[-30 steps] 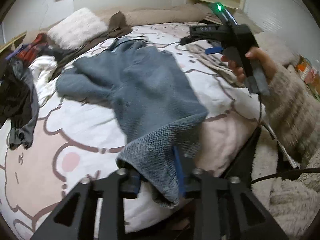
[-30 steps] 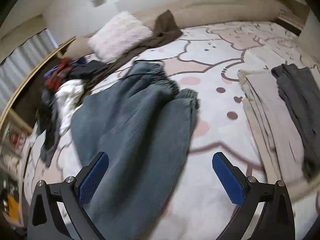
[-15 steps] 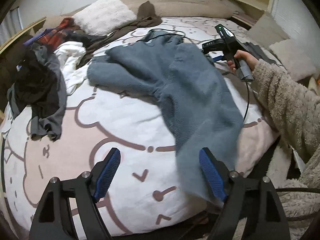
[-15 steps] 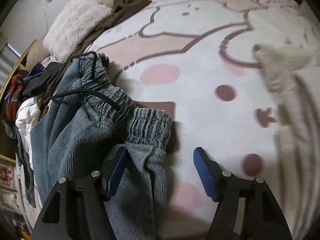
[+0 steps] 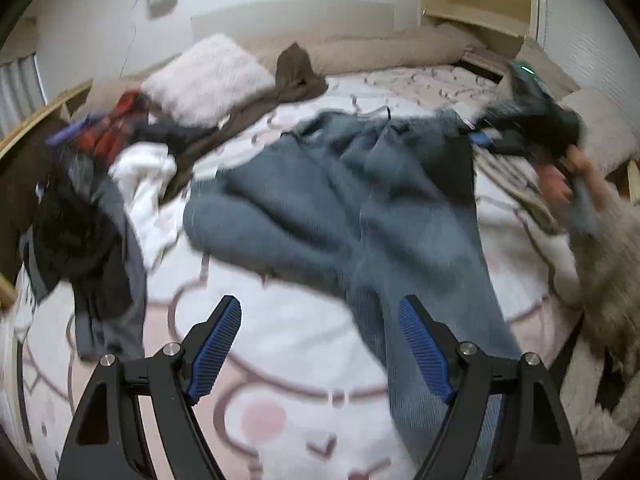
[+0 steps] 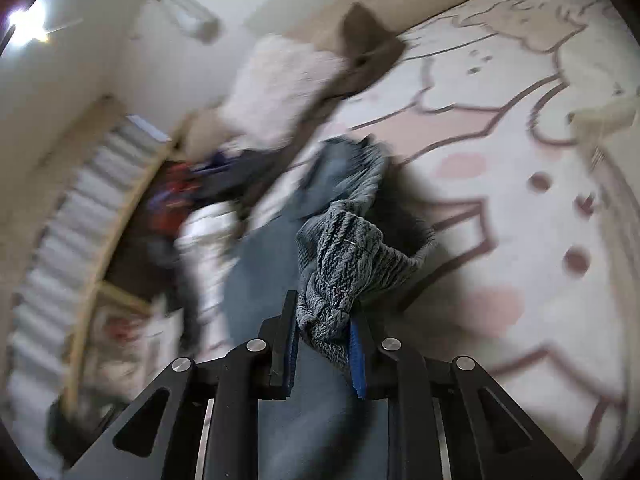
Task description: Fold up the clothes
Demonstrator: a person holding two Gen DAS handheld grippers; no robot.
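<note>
Grey-blue knit trousers (image 5: pixel 360 208) lie spread across the bed, one leg running down to the near right edge. My left gripper (image 5: pixel 320 344) is open and empty above the sheet, just left of that leg. My right gripper (image 6: pixel 324 344) is shut on the trousers' elastic waistband (image 6: pixel 344 264) and holds it bunched and lifted. In the left wrist view the right gripper (image 5: pixel 520 128) shows at the far right end of the trousers, blurred.
The bed sheet (image 5: pixel 280 408) is white with pink cartoon outlines. A pile of dark, red and white clothes (image 5: pixel 88 200) lies at the left. A fluffy pillow (image 5: pixel 208 76) and a brown garment (image 5: pixel 296 72) lie at the head. Folded clothes (image 5: pixel 516 184) lie at the right.
My left gripper let go of the trouser leg and opened, then drew back. My right gripper closed on the waistband and lifted it.
</note>
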